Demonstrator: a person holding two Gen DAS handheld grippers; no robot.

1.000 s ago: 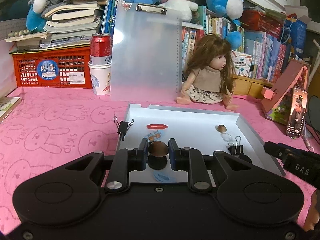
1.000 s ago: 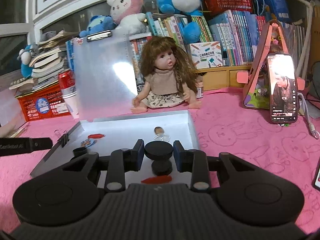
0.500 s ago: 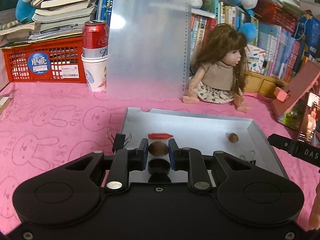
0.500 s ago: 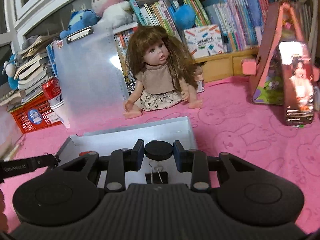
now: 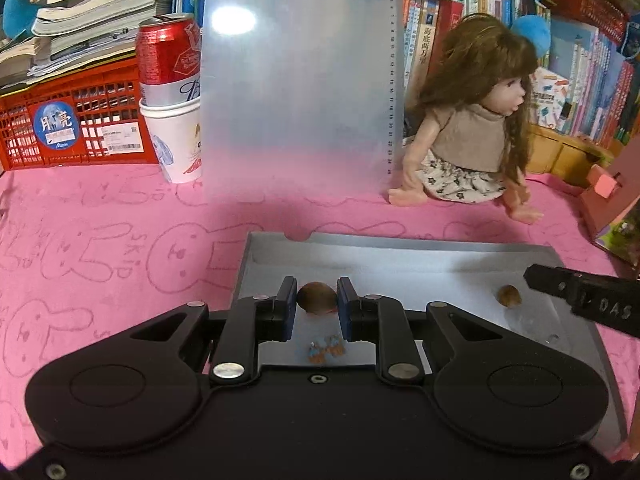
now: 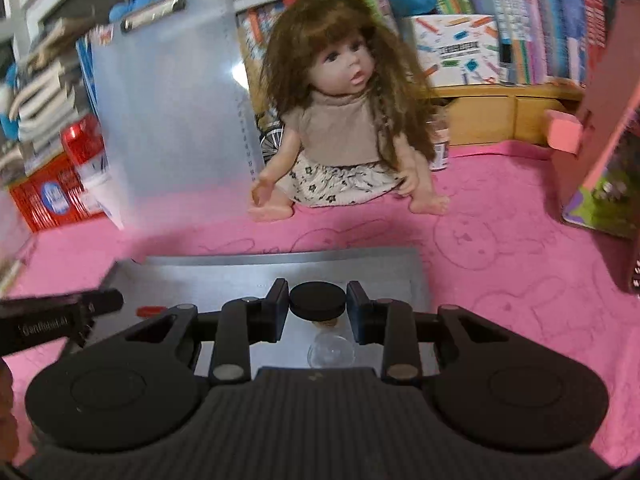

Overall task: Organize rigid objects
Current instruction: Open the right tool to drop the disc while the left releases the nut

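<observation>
My left gripper [image 5: 317, 299] is shut on a round brown disc [image 5: 316, 297], held over the grey tray [image 5: 400, 254] near its back left. My right gripper [image 6: 318, 300] is shut on a black round disc [image 6: 318, 299] above the tray [image 6: 280, 270] near its back right. On the tray floor lie a small brown cork-topped piece [image 5: 509, 295], a blue-and-orange item [image 5: 325, 350], a clear glass bulb [image 6: 331, 354] and a red piece [image 6: 150, 311]. The right gripper's finger [image 5: 584, 304] shows at the right of the left wrist view; the left gripper's finger [image 6: 60, 316] shows at the left of the right wrist view.
The tray lies on a pink bunny-print cloth [image 5: 100, 248]. Behind it stand a translucent clipboard [image 5: 300, 80], a doll [image 5: 476, 120], a red can in a paper cup [image 5: 170, 92], a red basket [image 5: 68, 120] under books, and a pink stand [image 6: 600, 140] at right.
Both grippers have moved forward over the tray, each still holding its disc. The binder clips and the black disc on the tray floor have dropped out of sight below the grippers.
</observation>
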